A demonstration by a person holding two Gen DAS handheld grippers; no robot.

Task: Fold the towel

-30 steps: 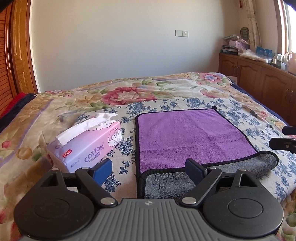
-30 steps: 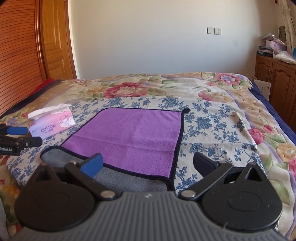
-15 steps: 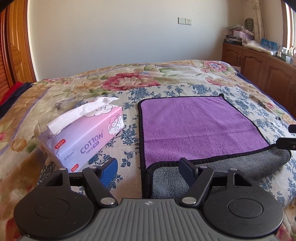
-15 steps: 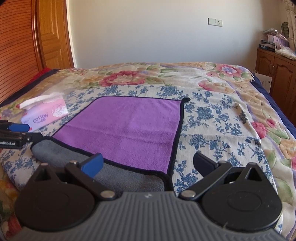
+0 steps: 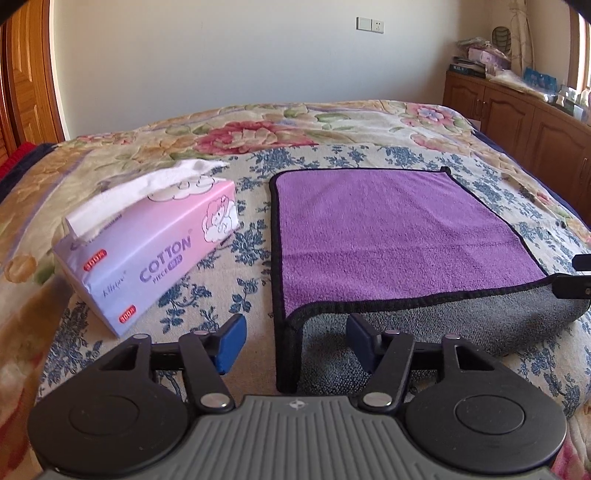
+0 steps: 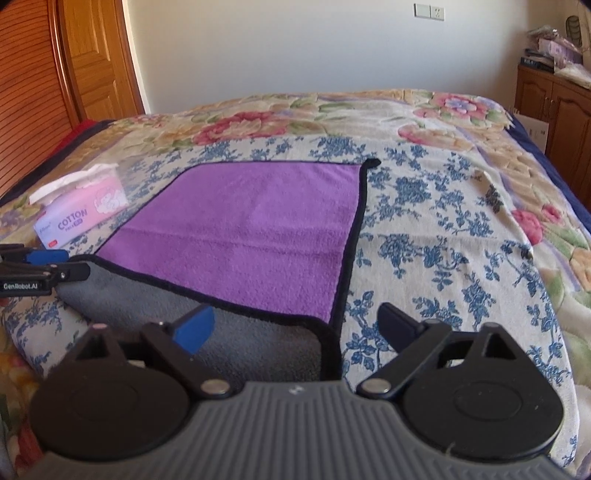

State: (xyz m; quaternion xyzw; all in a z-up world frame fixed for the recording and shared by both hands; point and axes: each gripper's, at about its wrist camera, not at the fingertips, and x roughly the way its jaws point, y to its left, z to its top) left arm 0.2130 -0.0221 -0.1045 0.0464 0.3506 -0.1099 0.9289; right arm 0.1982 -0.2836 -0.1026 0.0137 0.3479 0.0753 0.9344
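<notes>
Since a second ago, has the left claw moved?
Yes. The left claw has come forward and lower toward the towel: the tissue box and wall socket now sit nearer and higher.

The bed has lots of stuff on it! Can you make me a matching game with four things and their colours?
Things:
1. towel top side
2. towel underside
3. tissue box
4. bedspread flowers near the towel

Colours:
A. blue
B. pink and lilac
C. grey
D. purple

Pairs: 1-D, 2-C, 3-B, 4-A
</notes>
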